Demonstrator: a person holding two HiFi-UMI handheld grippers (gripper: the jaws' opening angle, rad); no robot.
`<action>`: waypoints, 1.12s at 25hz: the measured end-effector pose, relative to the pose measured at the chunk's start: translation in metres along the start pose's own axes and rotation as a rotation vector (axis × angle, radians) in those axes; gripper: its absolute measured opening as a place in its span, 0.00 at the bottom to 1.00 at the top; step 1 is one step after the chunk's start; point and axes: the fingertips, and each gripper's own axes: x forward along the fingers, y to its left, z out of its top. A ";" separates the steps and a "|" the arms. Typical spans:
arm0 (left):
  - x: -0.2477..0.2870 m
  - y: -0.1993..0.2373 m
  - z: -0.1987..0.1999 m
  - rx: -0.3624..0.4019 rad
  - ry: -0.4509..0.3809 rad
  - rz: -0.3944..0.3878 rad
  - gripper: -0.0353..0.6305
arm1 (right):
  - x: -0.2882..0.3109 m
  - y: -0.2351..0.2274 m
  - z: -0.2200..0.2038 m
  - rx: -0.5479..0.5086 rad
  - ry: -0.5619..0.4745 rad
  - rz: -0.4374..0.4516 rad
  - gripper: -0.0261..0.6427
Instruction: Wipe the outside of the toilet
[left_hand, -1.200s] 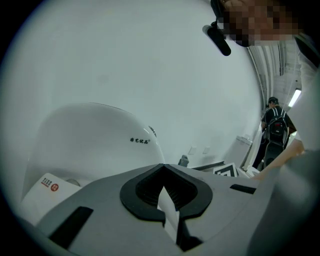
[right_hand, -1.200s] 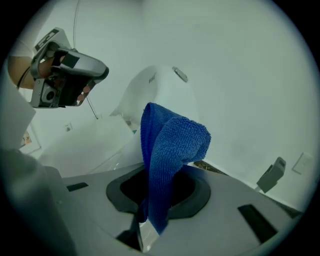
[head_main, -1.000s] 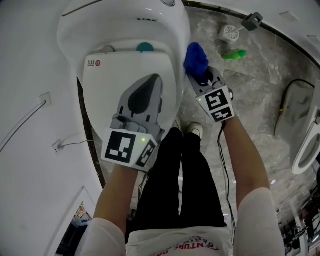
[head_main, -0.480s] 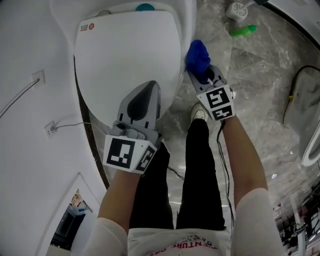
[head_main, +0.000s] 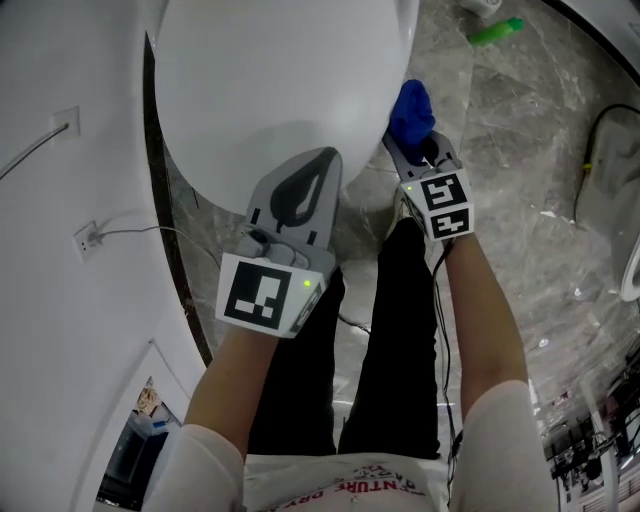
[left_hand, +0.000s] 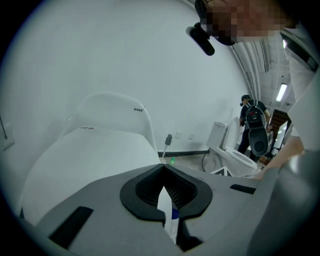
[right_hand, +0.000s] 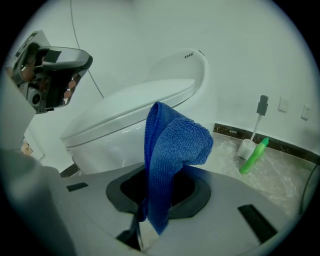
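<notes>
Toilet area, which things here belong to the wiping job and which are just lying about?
For the job: white ceramic toilet; blue terry cloth, clamped in the right gripper.
Lying about: green plastic bottle; white toilet brush standing beside it.

Backed away along the toilet (head_main: 280, 60): the tank has left head view, only the lid (head_main: 240, 165) front shows. My left gripper (head_main: 326, 158) went from over the lid to its front edge. Right gripper (head_main: 420, 150) and blue cloth (head_main: 410, 110) slid frontward beside the bowl.
</notes>
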 end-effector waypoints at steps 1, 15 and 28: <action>-0.009 -0.002 -0.007 0.001 0.004 -0.013 0.06 | -0.003 0.009 -0.005 0.006 0.003 -0.009 0.15; -0.139 0.028 -0.090 -0.021 0.035 0.102 0.06 | -0.017 0.109 -0.048 0.192 -0.012 -0.090 0.15; -0.209 0.084 -0.120 -0.114 -0.016 0.129 0.06 | -0.001 0.178 -0.053 0.414 -0.009 -0.261 0.15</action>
